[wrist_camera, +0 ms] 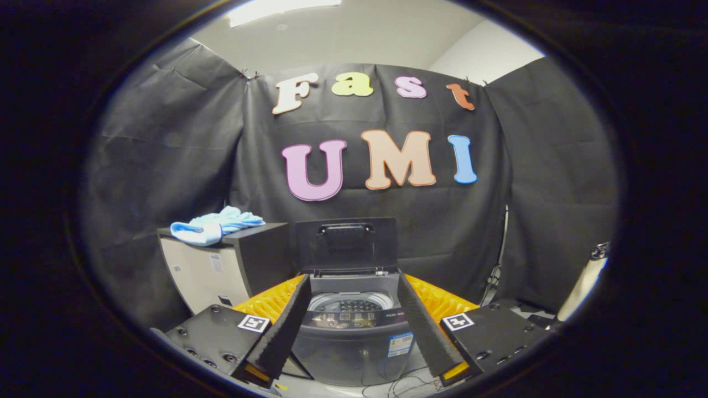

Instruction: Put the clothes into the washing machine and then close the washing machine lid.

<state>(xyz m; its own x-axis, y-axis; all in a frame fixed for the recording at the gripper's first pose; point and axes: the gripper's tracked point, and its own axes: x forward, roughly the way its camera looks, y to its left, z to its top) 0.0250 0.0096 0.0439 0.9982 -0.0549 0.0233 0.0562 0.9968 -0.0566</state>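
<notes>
A small grey top-loading washing machine [352, 337] stands just ahead of my fingers, framed in the gap between them. Its dark lid [346, 243] is raised upright at the back, and the round drum opening [350, 302] shows below it. A light blue garment [214, 225] lies bunched on top of a dark-topped cabinet [221, 268] to the left of the machine, well beyond the left finger. My gripper [354, 331] is open, fingers spread wide with nothing held between them.
Black cloth walls close the booth behind and on both sides of the machine. A white bottle-like object with a metal top [585, 279] stands to the far right. Thin cables [406, 384] lie on the floor in front of the machine.
</notes>
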